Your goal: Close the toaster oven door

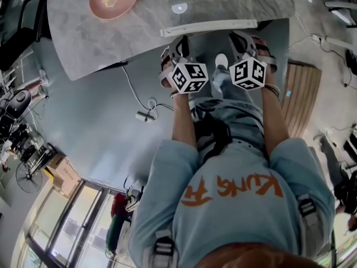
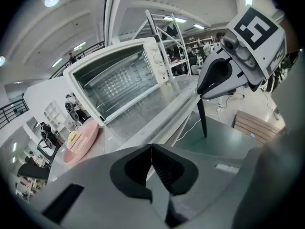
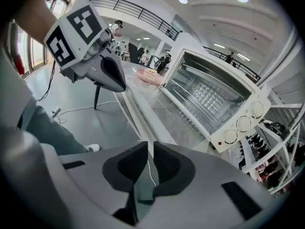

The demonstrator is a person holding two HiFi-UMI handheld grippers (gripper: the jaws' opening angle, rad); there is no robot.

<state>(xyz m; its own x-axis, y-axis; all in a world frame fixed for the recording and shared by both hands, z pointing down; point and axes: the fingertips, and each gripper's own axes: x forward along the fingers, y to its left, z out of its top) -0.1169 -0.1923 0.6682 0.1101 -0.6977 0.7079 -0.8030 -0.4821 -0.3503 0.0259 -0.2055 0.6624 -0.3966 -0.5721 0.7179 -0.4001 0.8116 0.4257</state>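
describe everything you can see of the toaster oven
The toaster oven is a white metal box standing on the grey table. Its glass door hangs fully open, lying flat toward the table edge, with a pale bar handle. Inside, a wire rack shows between shiny walls. Three round knobs and a small red light sit beside the opening. Only the table is seen touching it.
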